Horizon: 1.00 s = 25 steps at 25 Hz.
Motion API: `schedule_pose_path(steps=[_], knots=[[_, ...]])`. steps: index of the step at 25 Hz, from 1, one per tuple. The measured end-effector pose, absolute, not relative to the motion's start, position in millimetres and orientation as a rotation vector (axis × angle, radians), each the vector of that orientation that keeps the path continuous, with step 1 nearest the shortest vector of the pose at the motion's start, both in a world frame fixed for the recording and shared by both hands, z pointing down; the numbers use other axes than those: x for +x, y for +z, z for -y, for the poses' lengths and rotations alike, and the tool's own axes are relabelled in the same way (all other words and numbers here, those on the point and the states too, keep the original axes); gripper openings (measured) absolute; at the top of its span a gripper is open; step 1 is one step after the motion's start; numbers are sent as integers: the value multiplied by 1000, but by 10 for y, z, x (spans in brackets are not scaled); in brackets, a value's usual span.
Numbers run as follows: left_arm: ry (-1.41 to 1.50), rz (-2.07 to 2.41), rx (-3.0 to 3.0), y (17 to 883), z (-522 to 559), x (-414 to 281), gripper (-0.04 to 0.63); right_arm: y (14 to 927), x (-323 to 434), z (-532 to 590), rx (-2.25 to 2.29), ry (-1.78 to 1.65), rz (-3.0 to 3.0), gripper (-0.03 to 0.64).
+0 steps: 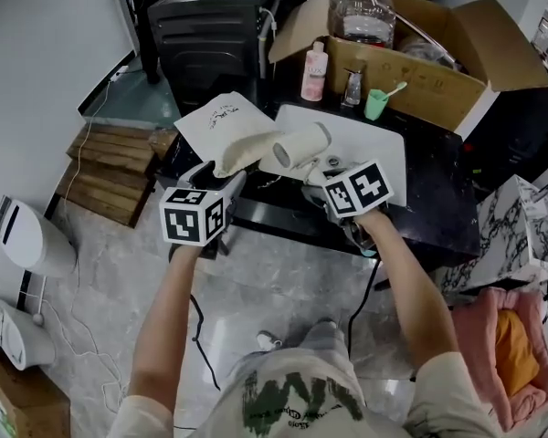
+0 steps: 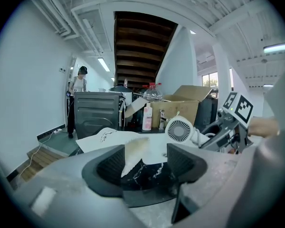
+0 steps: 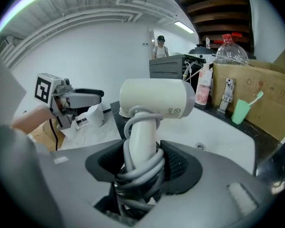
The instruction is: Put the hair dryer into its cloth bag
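Note:
The white hair dryer [image 1: 297, 146] hangs above the table, its barrel level and its mouth toward the bag. My right gripper [image 1: 316, 175] is shut on the handle [image 3: 141, 137], which has the grey cord wound round it; the barrel [image 3: 156, 98] stands above the jaws. The cream cloth bag [image 1: 221, 128] lies on the table's left part, its near edge lifted at my left gripper [image 1: 221, 182]. In the left gripper view the jaws stand wide apart; a fold of the bag [image 2: 133, 152] rests against the left jaw only, with the dryer [image 2: 179, 129] beyond to the right.
A white mat [image 1: 374, 146] covers the black marble table [image 1: 438, 219]. Behind it stand a pink bottle [image 1: 314, 73], a green cup [image 1: 376, 104] and an open cardboard box [image 1: 443, 57]. A dark machine [image 1: 210, 26] is at the back left. A person [image 2: 78, 87] stands far off.

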<state>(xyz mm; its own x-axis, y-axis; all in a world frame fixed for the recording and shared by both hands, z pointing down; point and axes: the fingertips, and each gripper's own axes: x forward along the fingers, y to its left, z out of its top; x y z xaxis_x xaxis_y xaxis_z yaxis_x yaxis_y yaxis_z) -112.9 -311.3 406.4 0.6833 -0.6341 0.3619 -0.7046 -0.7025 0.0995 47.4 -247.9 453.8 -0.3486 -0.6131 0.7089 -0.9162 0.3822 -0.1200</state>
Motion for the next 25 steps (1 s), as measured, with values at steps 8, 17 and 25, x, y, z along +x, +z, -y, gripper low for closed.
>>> schedule_pose_path(steps=[8,17,25], knots=[[524,1070,2706,4043,3331,-1169,285,4460,438,2590,1370,709,2100,224],[681,1056,2746,4185,3705,-1088,285,4469,447,2899,1348,711,2143,224],[830,999,2783,4420,4037,-918,285,4605,477,3085,1286,705,2138,224]])
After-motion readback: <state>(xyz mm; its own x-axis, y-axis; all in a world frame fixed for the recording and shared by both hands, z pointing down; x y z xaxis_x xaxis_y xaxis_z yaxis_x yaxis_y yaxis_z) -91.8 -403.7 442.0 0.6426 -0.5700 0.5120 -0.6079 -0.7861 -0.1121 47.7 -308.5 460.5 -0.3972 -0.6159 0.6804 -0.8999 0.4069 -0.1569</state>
